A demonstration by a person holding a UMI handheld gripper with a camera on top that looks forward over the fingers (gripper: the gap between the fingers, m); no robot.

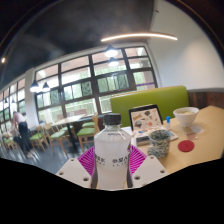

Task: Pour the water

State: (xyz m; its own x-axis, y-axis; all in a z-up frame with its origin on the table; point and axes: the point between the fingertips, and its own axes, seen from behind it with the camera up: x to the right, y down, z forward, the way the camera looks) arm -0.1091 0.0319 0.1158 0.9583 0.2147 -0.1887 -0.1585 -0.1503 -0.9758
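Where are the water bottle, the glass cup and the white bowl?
water bottle (pixel 112 150): gripper view, label on its body, between the claw's pink pads.
glass cup (pixel 159 142): gripper view, side wall.
white bowl (pixel 186 118): gripper view, outer wall below the rim.

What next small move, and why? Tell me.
Probably carry the bottle toward the glass and start tipping. The gripper looks shut on the bottle, which is upright with its cap apparently on; the glass stands just beyond, beside the bowl. Check the cap first.
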